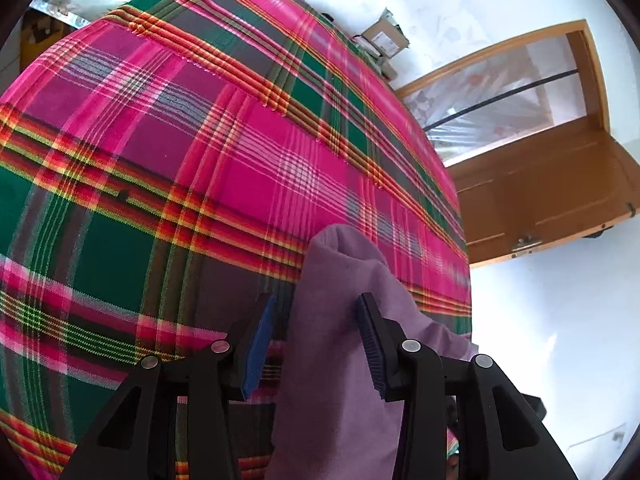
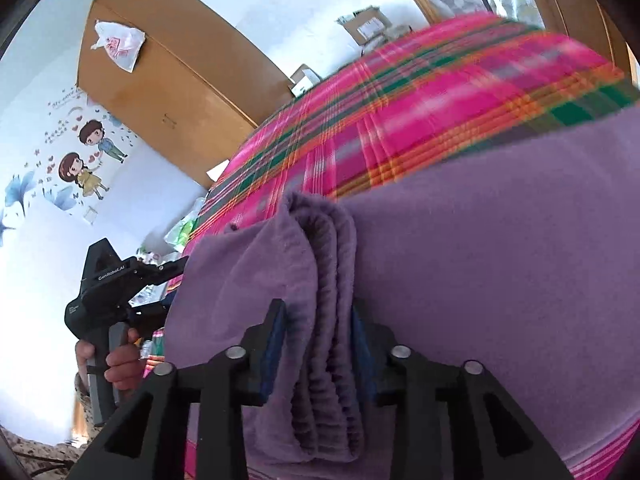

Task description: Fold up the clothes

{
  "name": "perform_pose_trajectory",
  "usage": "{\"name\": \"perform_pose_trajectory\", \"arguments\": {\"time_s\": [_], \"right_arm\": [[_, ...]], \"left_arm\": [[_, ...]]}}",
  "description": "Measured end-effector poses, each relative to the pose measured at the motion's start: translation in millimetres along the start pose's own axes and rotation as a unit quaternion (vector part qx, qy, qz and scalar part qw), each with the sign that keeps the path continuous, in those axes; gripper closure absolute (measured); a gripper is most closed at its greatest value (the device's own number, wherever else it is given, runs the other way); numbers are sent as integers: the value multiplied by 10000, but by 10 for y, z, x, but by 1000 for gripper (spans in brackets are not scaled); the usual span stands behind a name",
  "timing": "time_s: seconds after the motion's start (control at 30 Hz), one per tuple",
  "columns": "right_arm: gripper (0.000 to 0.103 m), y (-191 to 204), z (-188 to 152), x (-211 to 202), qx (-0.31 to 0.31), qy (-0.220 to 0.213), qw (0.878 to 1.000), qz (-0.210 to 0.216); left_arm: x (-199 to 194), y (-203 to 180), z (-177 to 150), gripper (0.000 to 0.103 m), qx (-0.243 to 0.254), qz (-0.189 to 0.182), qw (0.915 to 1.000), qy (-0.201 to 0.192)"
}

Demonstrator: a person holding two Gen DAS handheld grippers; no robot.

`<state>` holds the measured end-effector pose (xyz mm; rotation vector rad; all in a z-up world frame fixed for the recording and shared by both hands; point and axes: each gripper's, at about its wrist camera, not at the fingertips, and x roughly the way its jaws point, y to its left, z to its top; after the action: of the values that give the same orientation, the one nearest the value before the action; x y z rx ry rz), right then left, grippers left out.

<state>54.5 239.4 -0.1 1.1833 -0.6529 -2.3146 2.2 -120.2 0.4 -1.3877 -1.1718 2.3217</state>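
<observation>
Right gripper [image 2: 320, 344] clenched on bunched ribbed hem of purple garment [image 2: 500, 280]; holds corner for fold. Left gripper [image 1: 316, 344]: cloth between pads, gap visible on 1 side, grip uncertain. Garment spreads ahead-right of right gripper over plaid bed [image 1: 200, 160]. Beyond left gripper: wide bare bed; edge to right.

We see a purple garment [image 2: 500, 240] of soft, fleecy fabric lying across a bed, its broad plain panel spread flat. At one edge we note several layers gathered into a bunched fold with a ribbed band [image 2: 328, 320], rising as an upright ridge. In the left wrist view we see another part of the purple garment [image 1: 340, 360] draped as a narrow, rounded strip, its far end forming a small hollow peak.
</observation>
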Motion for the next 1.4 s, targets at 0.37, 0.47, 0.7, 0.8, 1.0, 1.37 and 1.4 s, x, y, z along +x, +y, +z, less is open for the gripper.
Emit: {"name": "perform_pose_trajectory", "arguments": {"time_s": [0.37, 0.47, 0.7, 0.8, 1.0, 1.37, 1.4], "right_arm": [[62, 201, 401, 150, -550, -68, 9984, -107], [92, 258, 425, 202, -796, -73, 9966, -213], [98, 141, 423, 38, -531, -404, 9971, -360], [97, 31, 407, 167, -306, -170, 9983, -463], [90, 63, 377, 114, -328, -192, 9981, -476], [57, -102, -21, -249, 30, 131, 9995, 280], [57, -110, -46, -233, 48, 172, 9995, 266]], "left_arm": [[81, -33, 12, 59, -53, 103, 9999, 62], [95, -32, 13, 59, -61, 133, 9999, 64], [162, -49, 3, 59, -33, 134, 9999, 97], [170, -45, 6, 59, -53, 131, 9999, 95], [147, -50, -9, 59, -72, 153, 9998, 77], [-7, -100, -203, 59, 132, 56, 9998, 132], [-15, -99, -231, 59, 139, 57, 9998, 144]]}}
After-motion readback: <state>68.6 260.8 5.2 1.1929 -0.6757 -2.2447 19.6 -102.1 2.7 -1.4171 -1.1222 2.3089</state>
